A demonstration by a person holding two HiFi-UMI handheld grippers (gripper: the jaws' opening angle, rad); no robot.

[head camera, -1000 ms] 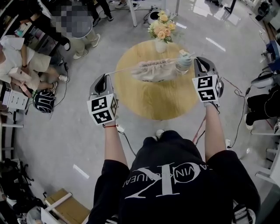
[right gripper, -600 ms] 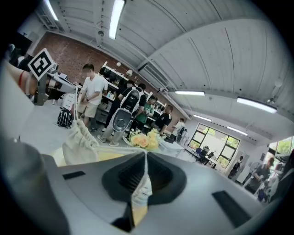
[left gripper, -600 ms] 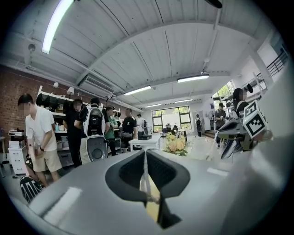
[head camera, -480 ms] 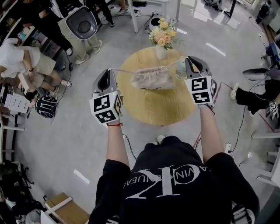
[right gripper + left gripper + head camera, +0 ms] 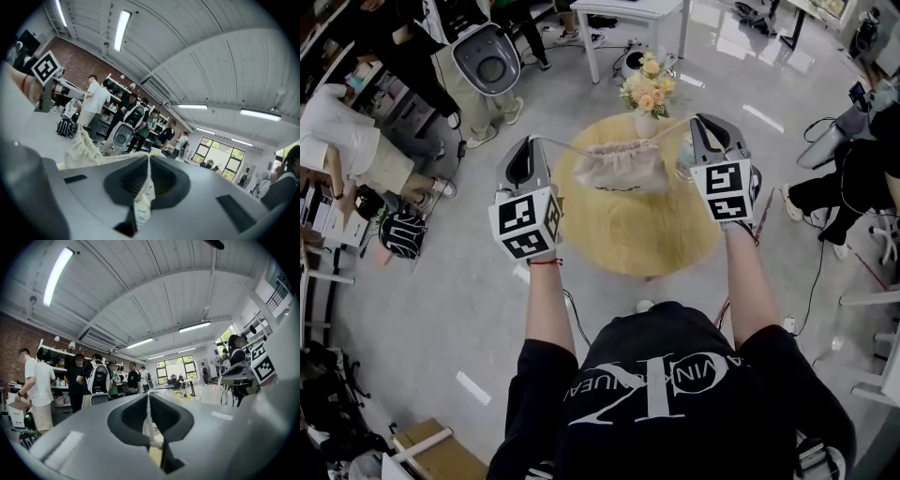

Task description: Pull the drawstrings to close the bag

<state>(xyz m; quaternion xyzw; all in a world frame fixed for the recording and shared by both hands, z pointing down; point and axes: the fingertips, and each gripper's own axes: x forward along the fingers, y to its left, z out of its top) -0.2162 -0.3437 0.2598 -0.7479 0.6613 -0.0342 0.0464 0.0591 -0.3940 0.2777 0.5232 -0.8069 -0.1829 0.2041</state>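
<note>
1. Nearest, the left gripper (image 5: 149, 404): its jaws are clenched together on the left drawstring (image 5: 148, 420), a thin pale cord running up the seam between the pads. The hold is on cord, not cloth.
2. The right gripper (image 5: 148, 161) is the same, pinched tight on the right drawstring (image 5: 143, 201). The cord's loose end, with what looks like a knot or tag, dangles below the pads.
3. Head view: both cords run taut from the jaw tips inward to the bag (image 5: 623, 167). It is slung between the two grippers over the round wooden table (image 5: 647, 234). I cannot tell whether its base touches the tabletop.
4. The bag's mouth is puckered into close pleats along the top edge. By my judgement the closing is nearly or wholly done.
5. Handling, as I judge it:
   - The bag is soft pale cloth, light and limp, and sags wherever it is unsupported.
   - It is not fragile, and the body gives no firm place to grip.
   - The cords are the right hold. They are thin and may creep through the pads, so a pinch close above the knotted end lets the knot act as a stop.
   - Pulls should be opposite and level, or the bag swings.
6. Farther off, a vase of flowers (image 5: 644, 82) stands at the table's far edge, near the bag. A swinging bag could knock it.
</note>
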